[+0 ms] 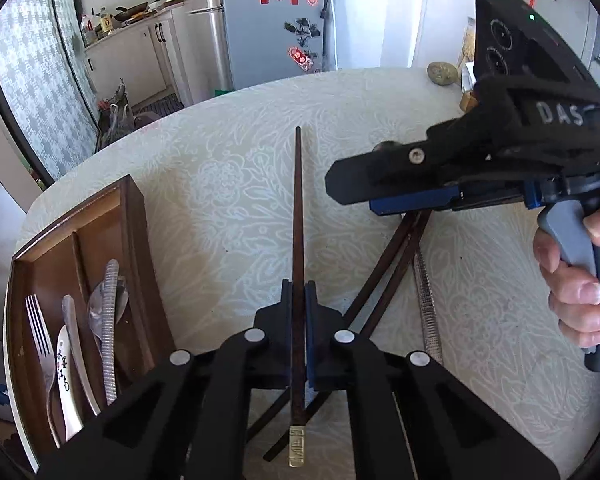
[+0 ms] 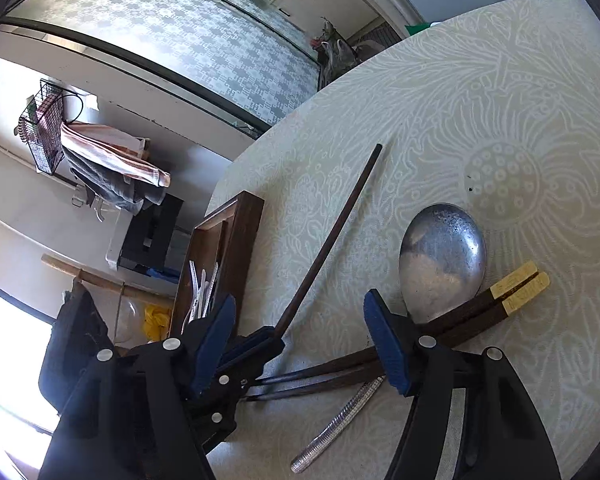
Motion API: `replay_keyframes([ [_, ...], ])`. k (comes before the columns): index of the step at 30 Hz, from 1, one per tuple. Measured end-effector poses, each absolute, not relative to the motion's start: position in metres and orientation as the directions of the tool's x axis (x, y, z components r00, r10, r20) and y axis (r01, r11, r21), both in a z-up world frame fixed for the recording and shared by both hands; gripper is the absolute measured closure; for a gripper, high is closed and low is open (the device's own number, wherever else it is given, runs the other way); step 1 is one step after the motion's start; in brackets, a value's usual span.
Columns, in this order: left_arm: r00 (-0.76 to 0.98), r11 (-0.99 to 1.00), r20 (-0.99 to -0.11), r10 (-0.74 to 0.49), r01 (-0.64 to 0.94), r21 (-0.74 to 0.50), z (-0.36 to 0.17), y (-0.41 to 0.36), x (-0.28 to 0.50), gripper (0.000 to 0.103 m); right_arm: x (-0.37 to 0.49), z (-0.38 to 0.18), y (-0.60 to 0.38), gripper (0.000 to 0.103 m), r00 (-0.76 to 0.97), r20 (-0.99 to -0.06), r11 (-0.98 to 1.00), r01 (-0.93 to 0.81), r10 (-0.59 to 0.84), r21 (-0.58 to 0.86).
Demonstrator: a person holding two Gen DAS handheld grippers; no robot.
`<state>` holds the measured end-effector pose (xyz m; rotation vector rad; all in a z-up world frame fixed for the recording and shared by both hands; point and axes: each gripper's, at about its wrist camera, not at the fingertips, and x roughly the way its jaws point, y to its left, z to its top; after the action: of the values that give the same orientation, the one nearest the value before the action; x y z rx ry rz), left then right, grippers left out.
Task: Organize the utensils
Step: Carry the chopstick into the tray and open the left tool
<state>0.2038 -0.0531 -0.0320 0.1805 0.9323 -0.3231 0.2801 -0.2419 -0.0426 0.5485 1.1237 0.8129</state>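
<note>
Your left gripper (image 1: 299, 300) pinches one chopstick (image 1: 298, 208) right of the tray (image 1: 134, 216); your right gripper's (image 2: 312, 344) spread jaws could knock it.

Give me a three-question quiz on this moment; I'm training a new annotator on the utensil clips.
1. True or false: the left gripper is shut on a chopstick.
2. Which utensil lies on the table by the right gripper? A) ladle B) spoon C) whisk
3. Fill in: the fork lies in the wooden ____.

Key: 1 true. 2 B. 3 tray.
</note>
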Motion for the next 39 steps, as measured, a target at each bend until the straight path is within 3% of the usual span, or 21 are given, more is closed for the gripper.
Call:
replay_keyframes([
  [2, 0.557, 0.932, -0.804, -0.207, 0.362, 0.011, -0.028, -0.053, 0.198, 0.097, 0.282, -0.042, -0.242, 0.037, 0.206, -0.557, 0.594, -0.278, 0.805, 0.755],
  [7, 0.574, 0.921, -0.778, -0.254, 0.389, -0.013, -0.016, -0.060, 0.186, 0.097, 0.285, -0.040, -0.238, 0.053, 0.209, -0.555, 0.593, -0.271, 0.805, 0.758],
  [10, 0.587, 0.916, -0.766, -0.260, 0.401, -0.004, -0.010, -0.064, 0.176, 0.097, 0.284, -0.034, -0.236, 0.072, 0.227, -0.556, 0.600, -0.273, 0.800, 0.752],
  [11, 0.593, 0.916, -0.763, -0.259, 0.400, 0.000, -0.010, -0.064, 0.175, 0.097, 0.283, -0.032, -0.236, 0.085, 0.239, -0.558, 0.606, -0.275, 0.795, 0.746],
  [12, 0.597, 0.917, -0.758, -0.261, 0.398, -0.002, -0.008, -0.063, 0.173, 0.097, 0.282, -0.028, -0.234, 0.090, 0.243, -0.554, 0.604, -0.280, 0.796, 0.746],
  [25, 0.669, 0.959, -0.703, -0.241, 0.273, -0.069, 0.016, 0.026, 0.143, 0.097, 0.264, 0.016, -0.130, 0.092, 0.172, -0.563, 0.578, -0.412, 0.808, 0.704],
  [35, 0.643, 0.981, -0.741, -0.193, 0.145, -0.129, -0.007, 0.083, 0.139, 0.096, 0.262, -0.004, -0.051, 0.092, 0.086, -0.637, 0.600, -0.453, 0.766, 0.660],
  [39, 0.640, 0.983, -0.746, -0.184, 0.131, -0.130, -0.012, 0.088, 0.141, 0.096, 0.260, -0.008, -0.046, 0.086, 0.077, -0.650, 0.608, -0.450, 0.756, 0.654],
])
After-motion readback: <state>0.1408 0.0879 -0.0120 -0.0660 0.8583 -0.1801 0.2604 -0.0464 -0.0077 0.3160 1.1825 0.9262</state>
